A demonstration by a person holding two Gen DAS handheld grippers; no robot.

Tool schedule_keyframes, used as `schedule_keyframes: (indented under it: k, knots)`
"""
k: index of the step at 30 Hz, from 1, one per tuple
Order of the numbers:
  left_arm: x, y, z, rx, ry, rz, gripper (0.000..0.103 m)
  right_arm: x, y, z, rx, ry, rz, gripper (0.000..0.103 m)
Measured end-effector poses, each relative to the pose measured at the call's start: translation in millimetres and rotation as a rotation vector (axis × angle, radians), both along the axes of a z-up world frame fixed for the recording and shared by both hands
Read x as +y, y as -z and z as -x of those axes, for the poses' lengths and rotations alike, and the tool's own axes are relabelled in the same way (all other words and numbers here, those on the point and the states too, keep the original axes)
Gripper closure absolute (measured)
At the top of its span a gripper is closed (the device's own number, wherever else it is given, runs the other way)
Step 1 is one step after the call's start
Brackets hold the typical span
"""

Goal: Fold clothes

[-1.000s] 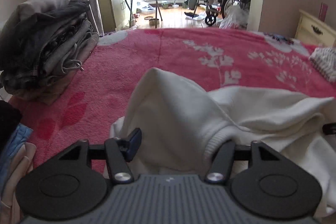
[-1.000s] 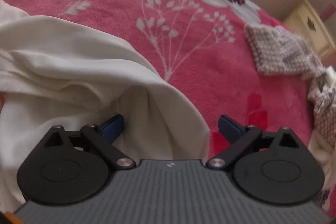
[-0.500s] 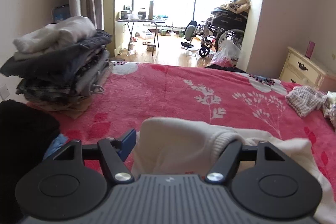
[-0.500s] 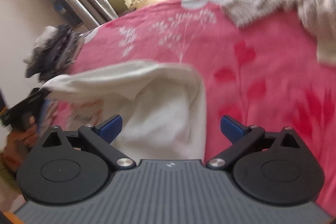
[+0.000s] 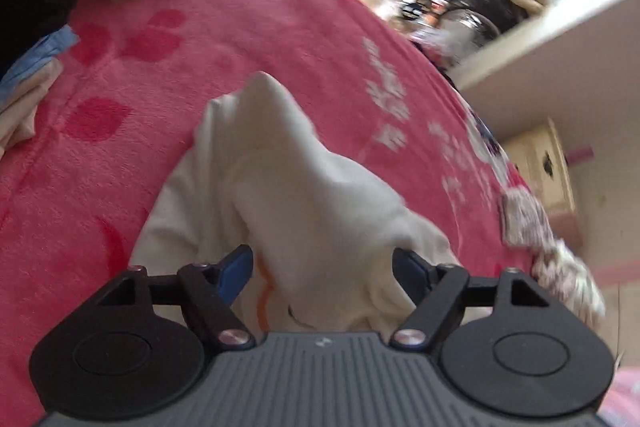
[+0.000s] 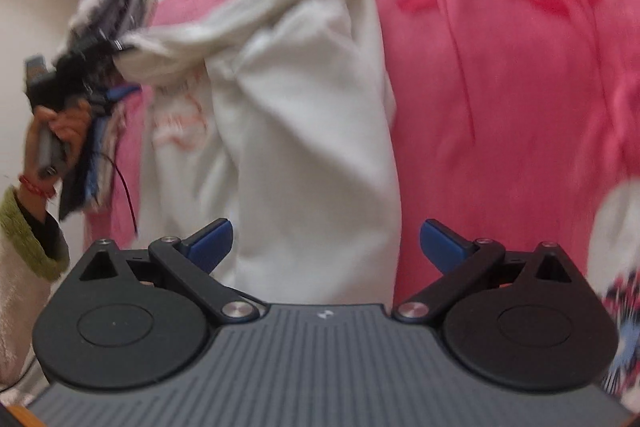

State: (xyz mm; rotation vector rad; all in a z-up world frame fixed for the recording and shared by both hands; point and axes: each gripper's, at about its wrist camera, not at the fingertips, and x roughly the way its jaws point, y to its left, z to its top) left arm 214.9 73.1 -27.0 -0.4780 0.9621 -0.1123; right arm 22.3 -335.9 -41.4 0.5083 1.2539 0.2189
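White garment [image 6: 304, 131]: bunched between the spread fingers of the right tool [image 6: 326, 241] and left tool [image 5: 320, 267]; whether either is clamped on it cannot be told. Suspended, apparently, over pink bed blanket [image 5: 132, 75].

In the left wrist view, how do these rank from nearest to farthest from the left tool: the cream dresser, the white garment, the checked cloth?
1. white garment: between the fingers of the left tool, running ahead over the pink blanket.
2. checked cloth: on the blanket, to the right.
3. cream dresser: beyond the bed's right edge, by the wall.
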Motion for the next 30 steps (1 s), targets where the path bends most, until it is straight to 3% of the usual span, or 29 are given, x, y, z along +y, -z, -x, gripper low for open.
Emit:
schedule_keyframes:
  k: [1, 2, 5, 8, 12, 15, 17, 20, 26, 30]
  knots:
    - [1.1, 1.3, -1.7, 0.023, 0.0, 0.028, 0.025, 2.6, 6.1, 4.1, 0.025, -0.003, 0.012, 0.003]
    - [-3.1, -3.4, 5.1, -0.001, 0.024, 0.0, 0.025, 4.7, 12.3, 7.9, 0.047, -0.003, 0.026, 0.003]
    - [-23.3, -26.4, 38.0, -0.145, 0.131, -0.163, 0.023, 7.9, 29.0, 18.2, 0.096, 0.001, 0.049, 0.003]
    - [-43.7, -42.5, 73.2, -0.299, 0.208, -0.328, 0.017, 9.9, 43.5, 28.3, 0.156, 0.004, 0.01, 0.003]
    - [-59.5, -53.2, 117.3, -0.407, 0.267, -0.371, 0.015, 18.1, 58.8, 44.1, 0.204, -0.012, -0.017, 0.005]
    - [-77.7, -45.3, 146.8, -0.396, 0.381, -0.313, 0.014, 27.6, 69.0, 56.2, 0.212, -0.024, -0.001, 0.014]
    - [-96.7, -35.4, 165.6, -0.38, 0.487, -0.292, 0.014, 33.3, 72.0, 62.7, 0.201, -0.035, 0.02, 0.029]
    - [-126.4, -15.9, 193.2, -0.331, 0.656, -0.264, 0.014, 27.0, 65.2, 64.6, 0.171, -0.016, 0.011, 0.041]
    - [-179.6, 29.1, 252.5, -0.224, 0.963, -0.311, 0.015, -21.9, 49.1, 66.7, 0.153, 0.185, -0.234, 0.034]
    - [-184.7, 38.8, 283.9, -0.237, 1.031, -0.352, 0.015, -31.5, 58.4, 78.8, 0.236, 0.235, -0.273, 0.033]
